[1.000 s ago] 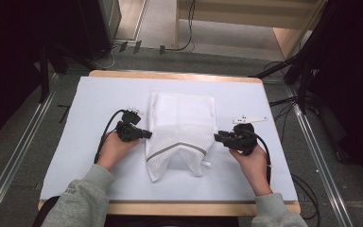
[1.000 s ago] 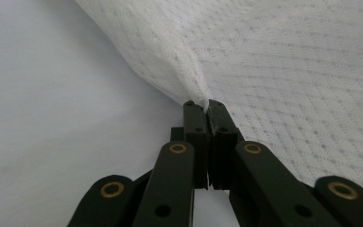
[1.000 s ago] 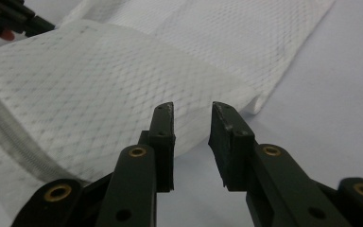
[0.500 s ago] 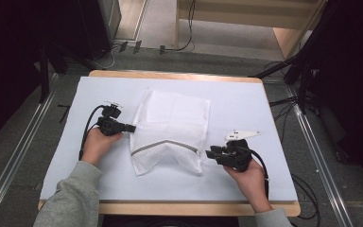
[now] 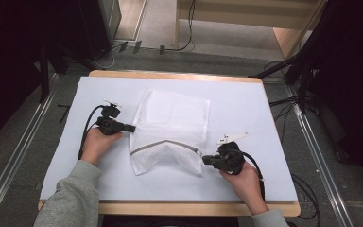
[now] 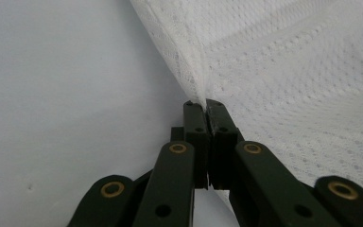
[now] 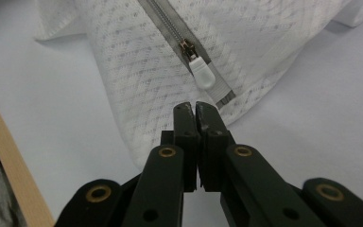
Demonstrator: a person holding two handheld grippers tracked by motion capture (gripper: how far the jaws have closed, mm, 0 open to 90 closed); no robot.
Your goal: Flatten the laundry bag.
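Note:
A white mesh bag (image 5: 170, 123) with a grey zipper (image 5: 170, 144) lies flat in the middle of the white table cover (image 5: 250, 104). My left gripper (image 5: 133, 128) is shut on the bag's left edge; in the left gripper view the jaws (image 6: 203, 103) pinch the seam of the mesh (image 6: 288, 71). My right gripper (image 5: 204, 161) is at the bag's lower right side, by the zipper's end. In the right gripper view its jaws (image 7: 196, 106) are shut on the bag's edge, just below the white zipper pull (image 7: 202, 73).
The table's wooden front edge (image 5: 194, 207) runs close to both forearms and also appears as a wooden edge (image 7: 9, 156) in the right gripper view. Cables (image 5: 288, 101) and metal floor rails (image 5: 14, 156) flank the table. Bare cover lies left and right of the bag.
The bag has been spread wider and turned. My left gripper has moved up and left along the bag's edge; my right gripper has moved down and toward the zipper's end.

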